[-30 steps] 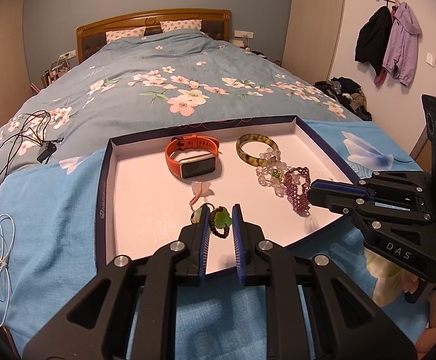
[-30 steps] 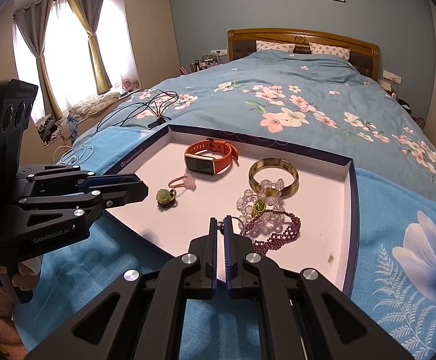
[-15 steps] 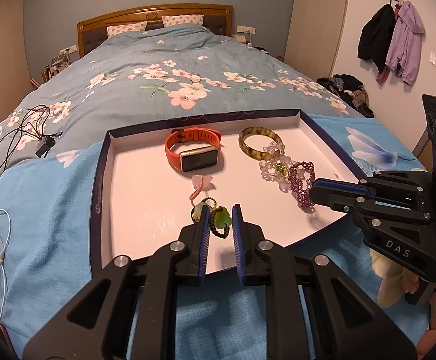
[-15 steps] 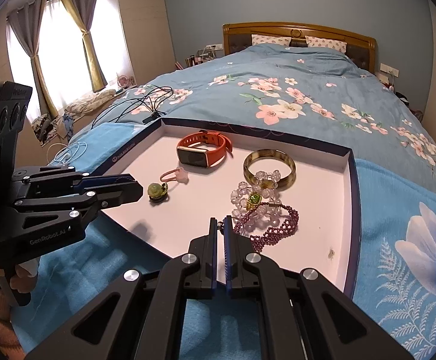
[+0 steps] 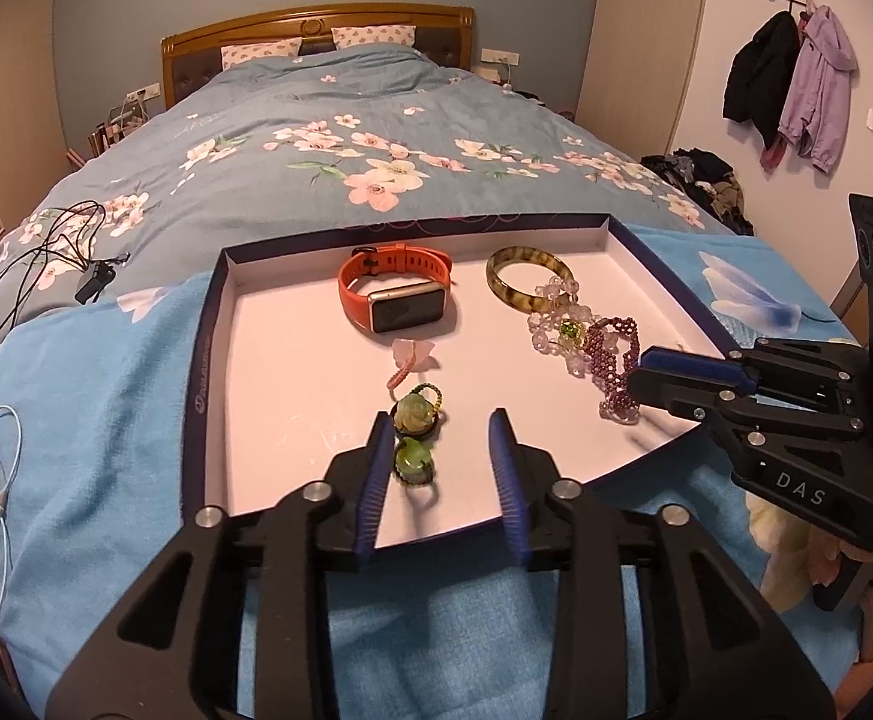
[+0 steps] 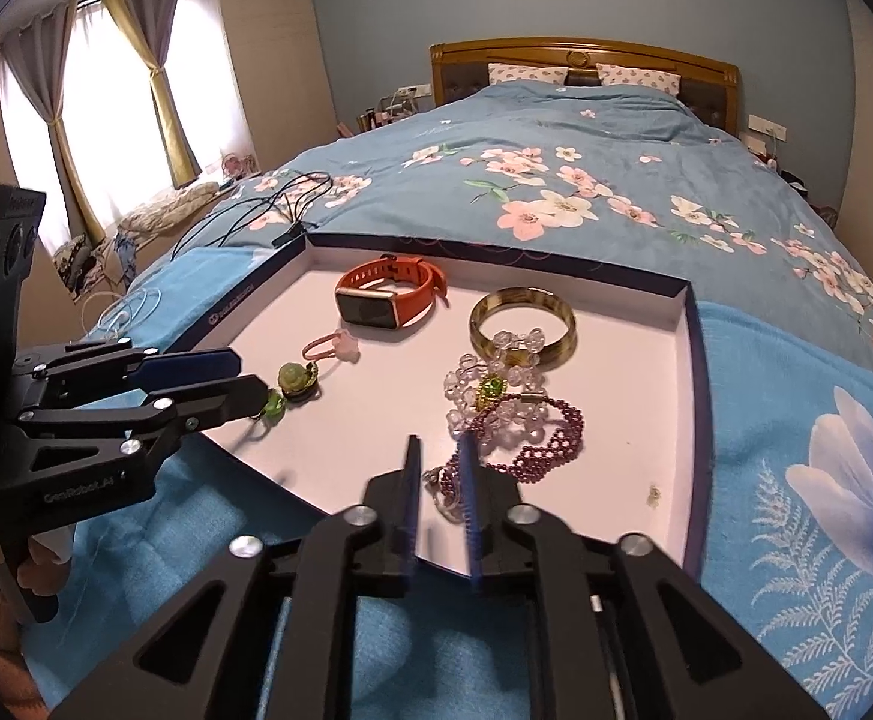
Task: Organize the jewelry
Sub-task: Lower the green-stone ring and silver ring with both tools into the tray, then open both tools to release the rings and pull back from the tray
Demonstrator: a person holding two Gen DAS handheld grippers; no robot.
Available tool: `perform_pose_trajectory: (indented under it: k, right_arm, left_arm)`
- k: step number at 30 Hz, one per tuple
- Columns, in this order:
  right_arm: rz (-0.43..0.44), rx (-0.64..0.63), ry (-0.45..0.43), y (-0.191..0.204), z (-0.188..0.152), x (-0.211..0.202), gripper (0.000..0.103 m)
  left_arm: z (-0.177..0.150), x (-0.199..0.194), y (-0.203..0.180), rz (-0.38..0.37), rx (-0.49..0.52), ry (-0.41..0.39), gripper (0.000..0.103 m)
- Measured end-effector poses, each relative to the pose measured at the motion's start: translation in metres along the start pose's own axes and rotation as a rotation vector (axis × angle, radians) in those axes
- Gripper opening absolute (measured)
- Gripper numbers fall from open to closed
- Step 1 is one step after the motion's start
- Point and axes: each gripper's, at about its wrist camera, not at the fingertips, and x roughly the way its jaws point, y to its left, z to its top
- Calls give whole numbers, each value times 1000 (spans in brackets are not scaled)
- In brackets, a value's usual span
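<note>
Green bead ring (image 5: 413,463) lies between my left gripper (image 5: 441,427) jaws near the tray's (image 5: 208,354) front edge; jaws opening, untouched. Right gripper (image 6: 440,450) opening around purple bracelet (image 6: 532,450) end.

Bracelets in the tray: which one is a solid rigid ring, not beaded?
The mottled green-brown bangle, at the tray's far right. It is one smooth hoop; the clear crystal bracelet and purple beaded bracelet nearer the camera are strung beads.
</note>
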Motion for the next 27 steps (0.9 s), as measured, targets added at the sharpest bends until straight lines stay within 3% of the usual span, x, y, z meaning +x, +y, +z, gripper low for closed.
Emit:
perform_pose_trajectory:
  k: [3,5,7,10,11,13,16,27]
  right_arm:
    - [-2,12,-17,-1,-2,-8,25]
    - [-1,18,-36,1,-4,-14,38]
    - [-8,19,-56,4,-7,-23,50]
    - [-30,24,-100,9,-13,-38,66]
    - [-37,22,-107,11,-15,-41,79]
    - [-69,21,-141,15,-19,-50,93]
    - [-90,8,-193,24,-30,-64,96]
    - [-125,0,-248,42,-54,-83,96]
  left_arm:
    - [-2,-11,1,5,-9,-27,49]
    - [-5,-20,3,14,-12,-49,60]
    - [-10,-33,3,38,-14,-85,81]
    - [-18,-51,2,75,-17,-135,98]
    - [-22,-58,2,83,-23,-156,97]
    - [-29,-70,1,96,-22,-184,97]
    - [-38,-86,-1,133,-14,-226,97]
    - [-61,-130,-12,198,-40,-355,97]
